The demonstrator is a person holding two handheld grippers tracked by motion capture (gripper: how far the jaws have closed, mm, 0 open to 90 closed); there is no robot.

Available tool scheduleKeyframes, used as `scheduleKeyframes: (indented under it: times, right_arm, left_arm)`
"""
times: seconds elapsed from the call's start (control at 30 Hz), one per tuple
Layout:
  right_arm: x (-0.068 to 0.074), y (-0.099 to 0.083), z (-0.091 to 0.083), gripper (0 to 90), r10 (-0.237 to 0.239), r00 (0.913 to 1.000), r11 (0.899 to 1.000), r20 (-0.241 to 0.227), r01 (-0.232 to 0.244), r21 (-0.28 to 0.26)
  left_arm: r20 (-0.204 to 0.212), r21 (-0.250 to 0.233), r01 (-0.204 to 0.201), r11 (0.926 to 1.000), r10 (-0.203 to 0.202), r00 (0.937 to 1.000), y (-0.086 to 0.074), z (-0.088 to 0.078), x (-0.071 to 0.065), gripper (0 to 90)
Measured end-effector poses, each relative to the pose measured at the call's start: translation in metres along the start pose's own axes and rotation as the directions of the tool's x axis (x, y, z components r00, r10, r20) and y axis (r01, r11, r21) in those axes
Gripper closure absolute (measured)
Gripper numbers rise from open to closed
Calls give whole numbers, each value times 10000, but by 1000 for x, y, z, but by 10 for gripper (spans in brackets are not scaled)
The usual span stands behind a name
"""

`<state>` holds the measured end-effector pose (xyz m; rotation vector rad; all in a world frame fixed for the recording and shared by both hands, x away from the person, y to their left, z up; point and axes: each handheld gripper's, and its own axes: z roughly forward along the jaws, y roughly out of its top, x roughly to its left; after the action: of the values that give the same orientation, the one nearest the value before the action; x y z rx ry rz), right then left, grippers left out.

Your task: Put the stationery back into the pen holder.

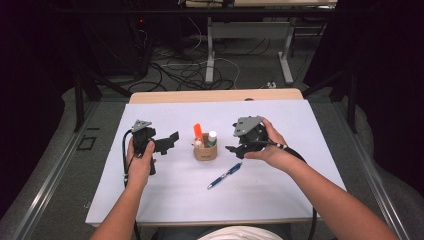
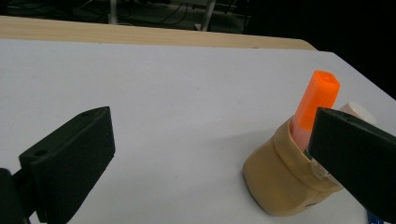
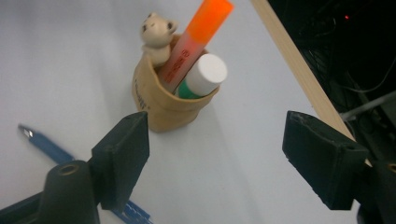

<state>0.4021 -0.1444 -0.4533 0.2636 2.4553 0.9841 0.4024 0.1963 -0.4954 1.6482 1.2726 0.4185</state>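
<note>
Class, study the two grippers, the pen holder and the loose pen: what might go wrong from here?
1. The tan pen holder is small and soft, holding a tall orange highlighter; a nudge from the open right gripper might tip it.
2. The blue pen lies flat on the white mat; jaws may push it away rather than lift it.

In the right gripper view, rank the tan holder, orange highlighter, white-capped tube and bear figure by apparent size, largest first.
1. tan holder
2. orange highlighter, visible part
3. white-capped tube and bear figure: they look about alike, and the tube is partly sunk in the holder, so no ranking.
</note>
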Motion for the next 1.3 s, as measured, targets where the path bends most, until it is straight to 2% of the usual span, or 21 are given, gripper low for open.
scheduleKeyframes:
  times: [0.07, 0.13, 0.2, 0.3, 0.33, 0.43, 0.57, 0.63, 0.7, 0.77, 0.8, 0.83, 0.93, 0.97, 1.03, 1.07, 1.1, 1.13, 1.2, 1.23, 1.3]
  right_arm:
    - [4, 3, 3, 264, -769, 9969, 9966, -154, 773, 298]
    - [8, 5, 5, 281, -1434, 9890, 9885, -348, 1449, 440]
    - [12, 8, 8, 336, -1836, 9806, 9811, -688, 1871, 492]
    - [17, 11, 11, 369, -2253, 9698, 9713, -939, 2311, 564]
    - [18, 11, 11, 378, -2481, 9635, 9649, -1005, 2550, 623]
    - [21, 12, 14, 400, -2628, 9547, 9609, -1395, 2720, 513]
    - [26, 13, 17, 414, -2889, 9339, 9484, -2106, 3092, 699]
    - [27, 14, 18, 414, -3091, 9206, 9387, -2386, 3355, 787]
    - [29, 14, 20, 414, -3095, 9133, 9370, -2649, 3404, 787]
    - [31, 15, 21, 414, -3196, 9031, 9291, -2869, 3581, 923]
    - [31, 15, 23, 414, -3338, 8928, 9224, -3023, 3755, 906]
    - [33, 14, 24, 422, -3324, 8899, 9204, -3125, 3784, 986]
    - [37, 13, 28, 433, -3662, 8615, 9001, -3517, 4238, 1010]
    - [39, 13, 29, 437, -3859, 8491, 8896, -3607, 4461, 984]
    - [43, 13, 31, 449, -4013, 8355, 8756, -3755, 4702, 1105]
    - [44, 13, 33, 450, -4235, 8211, 8632, -3827, 4940, 1046]
    - [47, 12, 35, 456, -4399, 8130, 8549, -3814, 5091, 993]
    - [50, 13, 35, 466, -4462, 8045, 8432, -3920, 5247, 1170]
    - [54, 12, 39, 487, -4680, 7890, 8332, -3980, 5441, 990]
    - [56, 13, 40, 496, -4760, 7777, 8212, -4106, 5601, 1089]
    - [61, 13, 42, 515, -4828, 7723, 8149, -4128, 5688, 1112]
  left_arm:
    - [-3, 21, 27, 10000, -27, 10000, 0, 0, 0, 4]
    - [-33, -19, 12, 10000, -12, 10000, -1, 0, 1, 4]
    - [-45, -30, 13, 10000, -13, 10000, -1, 0, 1, 4]
    - [-17, 36, -15, 10000, 16, 10000, -1, 0, 2, 4]
    - [-27, 43, -10, 10000, 11, 10000, -1, 0, 2, 5]
    - [-46, 61, -45, 10000, 45, 10000, -1, 1, 2, 4]
    - [-88, 58, -67, 10000, 67, 9999, -1, 0, 1, 5]
    - [-127, 61, -102, 9999, 103, 9999, -1, 0, 1, 5]
    - [-171, 6, -105, 9999, 105, 9998, -1, 0, 0, 5]
    - [-174, 53, -122, 9999, 123, 9998, -1, -1, 0, 5]
    - [-188, 50, -118, 9999, 119, 9998, -1, -1, 0, 5]
    - [-199, 35, -88, 10000, 89, 9998, -1, 0, 0, 5]
    - [-223, 64, -109, 9999, 110, 9997, -1, 0, 0, 5]
    - [-225, 71, -107, 9999, 108, 9997, -1, 0, 0, 5]
    - [-226, 72, -89, 9999, 91, 9997, -2, 0, 0, 5]
    - [-222, 62, -71, 10000, 72, 9997, -2, 0, 1, 5]
    - [-219, 55, -62, 10000, 63, 9997, -2, 0, 1, 5]
    - [-220, 49, -49, 10000, 50, 9997, -2, -1, 1, 5]
    - [-210, 36, -47, 10000, 48, 9998, -2, 0, 1, 5]
    - [-217, 53, -43, 10000, 44, 9998, -2, 0, 1, 5]
    - [-211, 69, -65, 10000, 66, 9998, -2, 0, 0, 5]
